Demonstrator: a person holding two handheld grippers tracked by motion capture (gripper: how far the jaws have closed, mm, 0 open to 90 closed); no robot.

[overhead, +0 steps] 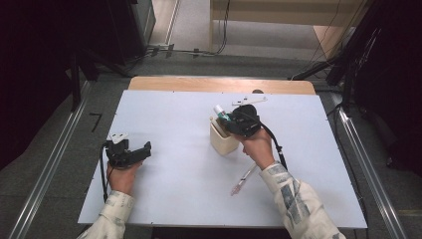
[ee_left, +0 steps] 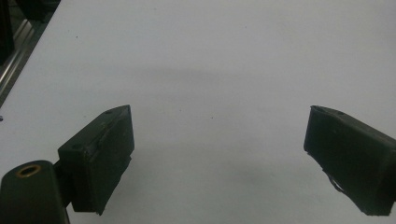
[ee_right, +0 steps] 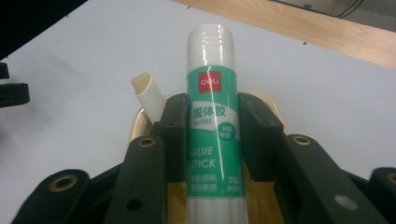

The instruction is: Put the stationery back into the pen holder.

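Left of the cream holder (overhead: 222,139), the left gripper (overhead: 141,152) rests with jaws wide and empty. Over the holder, the right gripper (overhead: 230,123) clamps the glue stick (ee_right: 214,135); lower it straight, clear of the rim, before releasing.

My right gripper (overhead: 230,121) holds a glue stick (overhead: 220,111) over the cream holder (overhead: 222,141); my left gripper (overhead: 134,153) rests apart on the white worktop (overhead: 174,164); a pen (overhead: 243,179) lies nearby.

white table (overhead: 174,149) bears cream holder (overhead: 222,140), pen (overhead: 243,180).
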